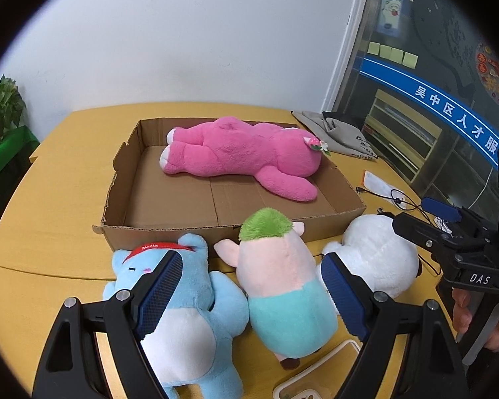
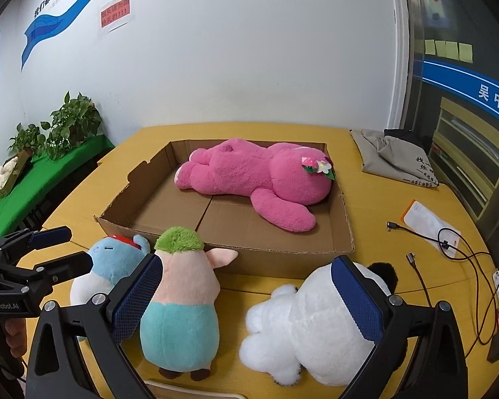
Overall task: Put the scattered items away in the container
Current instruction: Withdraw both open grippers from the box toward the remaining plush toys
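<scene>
Lying face down inside the shallow brown cardboard tray (image 1: 169, 222) is the large bright-pink plush bear (image 1: 239, 159), stretched from the tray's 9 o'clock side toward its 3 o'clock wall, with a small strawberry-and-flower clip (image 2: 317, 166) on its head. The tray is sitting on the yellow wooden table (image 1: 50, 239), and three toys are lying outside it along its near wall, at the table's 6 o'clock edge.

Hovering over that row, the left gripper (image 1: 249, 299) is standing with its blue-padded fingers (image 1: 159, 296) spread wide and gripping nothing. The pale-blue plush bear with a red headband (image 1: 189, 306) is lying under the 9 o'clock finger, and the pink plush pig with green hair and turquoise trousers (image 1: 282, 286) is lying in the gap between the fingers; I cannot tell whether either pad is touching fabric.

The right gripper (image 2: 249, 299) is likewise released, jaws wide. Its 9 o'clock pad is sitting just beside the pig, while its 3 o'clock pad is hanging over the white fluffy plush with black ears (image 2: 316, 326), which is lying at the 3 o'clock end of the row.

Farther toward 3 o'clock, black cables (image 2: 449, 242) and a white paper sleeve (image 2: 429, 222) are resting on the table, and a grey folded cloth bag (image 2: 382, 153) is lying at 1 o'clock.
</scene>
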`<act>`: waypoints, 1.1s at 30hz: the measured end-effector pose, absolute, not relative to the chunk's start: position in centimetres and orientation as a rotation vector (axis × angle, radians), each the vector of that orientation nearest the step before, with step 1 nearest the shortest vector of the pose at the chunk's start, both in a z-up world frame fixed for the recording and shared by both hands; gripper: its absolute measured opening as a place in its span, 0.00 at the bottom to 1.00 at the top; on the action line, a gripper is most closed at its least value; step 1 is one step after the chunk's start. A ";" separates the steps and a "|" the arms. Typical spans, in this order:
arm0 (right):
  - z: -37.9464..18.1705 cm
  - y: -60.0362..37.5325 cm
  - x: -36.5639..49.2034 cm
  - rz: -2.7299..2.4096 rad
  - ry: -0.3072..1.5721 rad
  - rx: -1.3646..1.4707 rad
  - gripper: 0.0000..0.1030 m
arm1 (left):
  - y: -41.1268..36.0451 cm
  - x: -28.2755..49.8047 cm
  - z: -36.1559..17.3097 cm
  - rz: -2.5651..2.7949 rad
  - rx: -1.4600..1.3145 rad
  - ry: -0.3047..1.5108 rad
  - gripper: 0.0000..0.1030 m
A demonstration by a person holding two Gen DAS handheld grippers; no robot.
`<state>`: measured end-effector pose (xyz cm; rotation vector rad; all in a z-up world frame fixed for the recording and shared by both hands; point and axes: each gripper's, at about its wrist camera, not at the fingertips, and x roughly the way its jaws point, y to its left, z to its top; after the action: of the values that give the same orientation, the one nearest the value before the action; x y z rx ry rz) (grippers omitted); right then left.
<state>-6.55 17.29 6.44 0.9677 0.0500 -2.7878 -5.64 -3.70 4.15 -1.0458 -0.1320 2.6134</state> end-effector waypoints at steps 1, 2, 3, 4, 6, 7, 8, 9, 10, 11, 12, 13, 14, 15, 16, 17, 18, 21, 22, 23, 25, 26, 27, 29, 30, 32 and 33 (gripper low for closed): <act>6.4 17.3 -6.6 -2.788 0.051 0.971 1.00 | -3.7 -5.7 4.1 2.614 -1.047 -0.133 0.84; 6.4 17.3 -6.6 -2.789 0.050 0.971 1.00 | -3.7 -5.7 4.1 2.616 -1.047 -0.133 0.84; 6.4 17.4 -6.6 -2.788 0.048 0.970 1.00 | -3.7 -5.7 4.0 2.616 -1.049 -0.131 0.84; 6.3 17.4 -6.6 -2.788 0.045 0.970 1.00 | -3.7 -5.8 3.9 2.614 -1.053 -0.131 0.84; 6.3 17.6 -6.6 -2.790 0.041 0.972 1.00 | -3.6 -5.9 3.8 2.608 -1.059 -0.133 0.84; 6.3 17.7 -6.7 -2.791 0.040 0.974 1.00 | -3.6 -5.9 3.7 2.607 -1.061 -0.133 0.84; 6.3 17.8 -6.7 -2.793 0.037 0.976 1.00 | -3.6 -5.9 3.7 2.607 -1.063 -0.134 0.84; 6.2 17.8 -6.7 -2.793 0.034 0.977 1.00 | -3.6 -5.9 3.7 2.604 -1.064 -0.132 0.84; 6.2 17.8 -6.8 -2.793 0.031 0.979 1.00 | -3.5 -6.0 3.6 2.600 -1.066 -0.129 0.84; 6.2 17.9 -6.8 -2.795 0.028 0.981 1.00 | -3.4 -6.0 3.6 2.597 -1.070 -0.124 0.84; 6.2 17.9 -6.8 -2.796 0.028 0.982 1.00 | -3.3 -6.0 3.5 2.593 -1.071 -0.120 0.84; 6.2 17.9 -6.8 -2.796 0.028 0.983 1.00 | -3.2 -6.0 3.5 2.589 -1.074 -0.120 0.84; 6.2 17.9 -6.8 -2.796 0.028 0.983 1.00 | -3.2 -6.0 3.5 2.587 -1.077 -0.121 0.84; 6.2 17.9 -6.8 -2.795 0.027 0.985 1.00 | -3.2 -6.1 3.4 2.585 -1.079 -0.121 0.84; 6.1 17.9 -6.8 -2.793 0.024 0.987 1.00 | -3.2 -6.1 3.4 2.585 -1.081 -0.122 0.84; 6.1 18.0 -6.9 -2.792 0.021 0.988 1.00 | -3.2 -6.2 3.4 2.585 -1.083 -0.122 0.84; 6.1 18.0 -6.9 -2.791 0.019 0.991 1.00 | -3.2 -6.2 3.4 2.584 -1.083 -0.121 0.84; 5.9 18.0 -7.0 -2.785 0.020 1.001 1.00 | -3.3 -6.2 3.4 2.587 -1.083 -0.120 0.84; 5.8 18.0 -7.0 -2.783 0.018 1.006 1.00 | -3.3 -6.3 3.4 2.588 -1.084 -0.121 0.84; 5.7 18.0 -7.0 -2.780 0.016 1.008 1.00 | -3.4 -6.3 3.3 2.589 -1.088 -0.123 0.84; 5.5 17.9 -7.0 -2.773 0.013 1.015 1.00 | -3.7 -6.4 3.2 2.589 -1.096 -0.125 0.84; 5.4 17.9 -7.0 -2.769 0.013 1.019 1.00 | -3.9 -6.4 3.1 2.590 -1.101 -0.127 0.84; 5.4 17.8 -7.0 -2.762 0.013 1.021 1.00 | -4.2 -6.4 3.1 2.592 -1.102 -0.128 0.84; 5.3 17.7 -6.9 -2.745 0.009 1.016 1.00 | -4.8 -6.5 2.8 2.596 -1.112 -0.135 0.84; 5.2 17.6 -6.8 -2.736 0.005 1.012 1.00 | -5.2 -6.5 2.6 2.597 -1.122 -0.139 0.84; 5.0 17.0 -6.6 -2.694 -0.002 1.001 1.00 | -6.0 -6.6 2.1 2.592 -1.142 -0.143 0.84; 4.9 16.5 -6.5 -2.663 0.003 0.995 1.00 | -6.5 -6.7 1.9 2.589 -1.151 -0.146 0.84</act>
<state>-6.50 16.52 4.87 0.9949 0.0034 -2.6634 -6.69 -6.47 1.86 -1.1514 -0.1464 2.5889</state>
